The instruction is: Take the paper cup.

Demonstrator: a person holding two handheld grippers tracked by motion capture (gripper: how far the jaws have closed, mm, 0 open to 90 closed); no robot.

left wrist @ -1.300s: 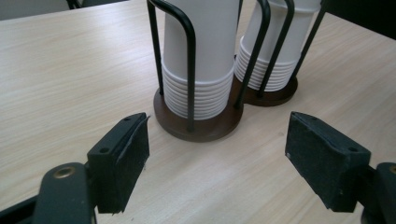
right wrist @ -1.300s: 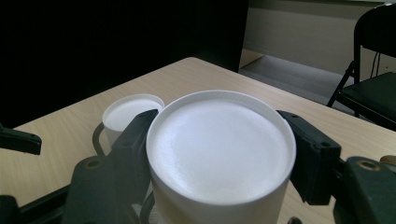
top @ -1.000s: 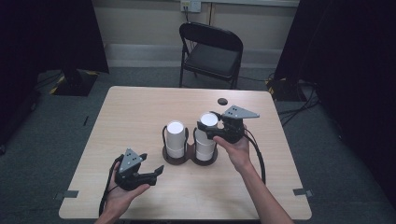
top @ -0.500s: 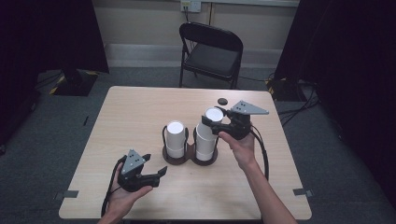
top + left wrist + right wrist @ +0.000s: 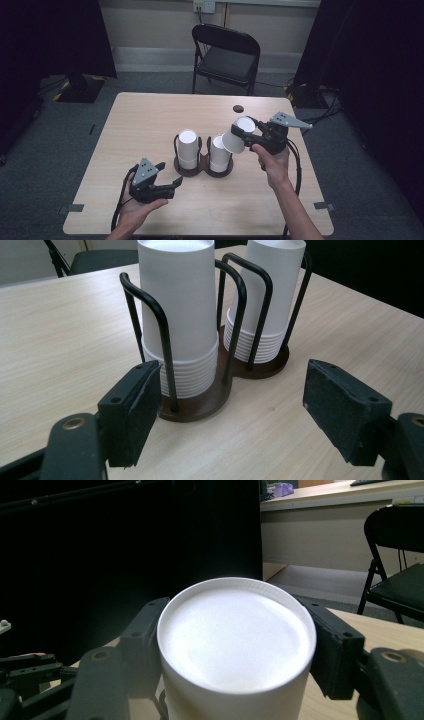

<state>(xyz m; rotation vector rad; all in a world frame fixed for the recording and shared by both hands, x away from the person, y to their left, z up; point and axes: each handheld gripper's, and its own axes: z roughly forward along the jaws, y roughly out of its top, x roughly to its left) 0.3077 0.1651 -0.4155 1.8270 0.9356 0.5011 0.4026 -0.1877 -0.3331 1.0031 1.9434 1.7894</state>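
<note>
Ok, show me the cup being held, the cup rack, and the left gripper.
held cup (image 5: pixel 239 134), high view, its white side wall.
cup rack (image 5: pixel 200 407), left gripper view, its brown base.
left gripper (image 5: pixel 167 178), high view, between its open jaws.

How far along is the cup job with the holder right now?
Done: one white cup is off the right stack and clear of the wire holder. In hand: the right tongs clamp it, tilted, above the table. Left: setting it down somewhere; where, I can't tell. The left tongs sit open near the holder, holding nothing.
</note>
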